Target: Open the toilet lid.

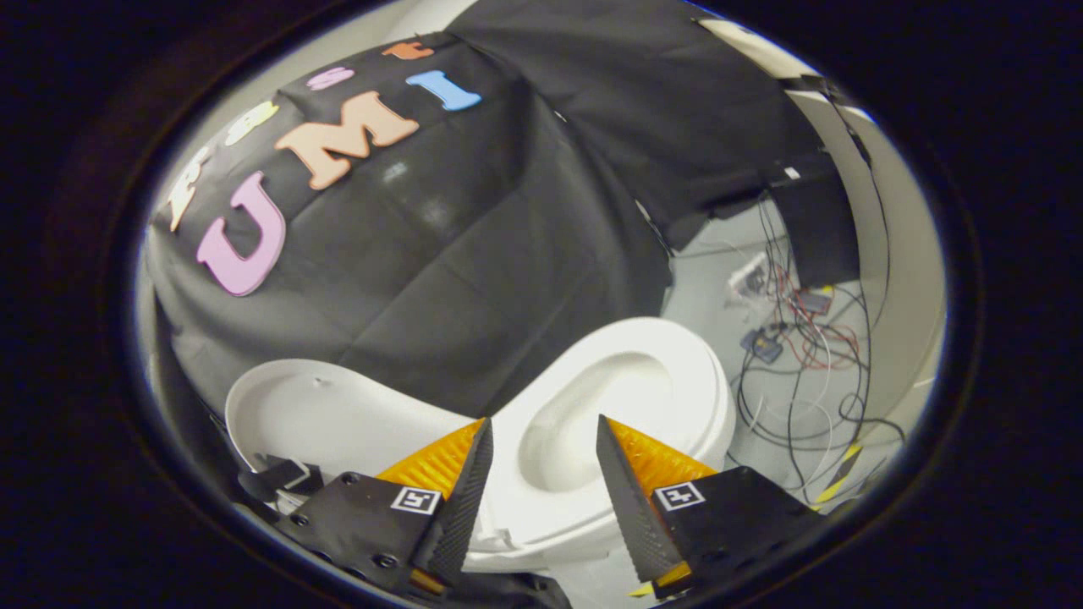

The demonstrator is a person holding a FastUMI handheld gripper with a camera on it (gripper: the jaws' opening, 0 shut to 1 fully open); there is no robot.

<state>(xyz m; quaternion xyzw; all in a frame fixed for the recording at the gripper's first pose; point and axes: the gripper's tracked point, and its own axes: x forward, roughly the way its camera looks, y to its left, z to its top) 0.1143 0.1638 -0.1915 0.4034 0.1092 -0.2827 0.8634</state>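
The white toilet lid (pixel 326 414) stands raised, swung back towards the black cloth wall, its inner face showing. The seat ring (pixel 702 381) and the bowl (pixel 609 406) lie uncovered just ahead of my fingers. My gripper (pixel 541 431) is open, with a wide gap between the fingertips and only the bowl seen through it. Neither finger touches the lid or the seat. The left finger (pixel 465 491) sits near the lid's lower right edge; the right finger (pixel 626 499) is over the seat's near rim.
Black cloth (pixel 474 254) hangs behind the toilet. To the right, on the pale floor (pixel 719 288), lie tangled cables (pixel 804 355) and small electronics boards. A dark box (pixel 816 228) stands by the far wall. Yellow-black tape (pixel 838 478) marks the floor near the right finger.
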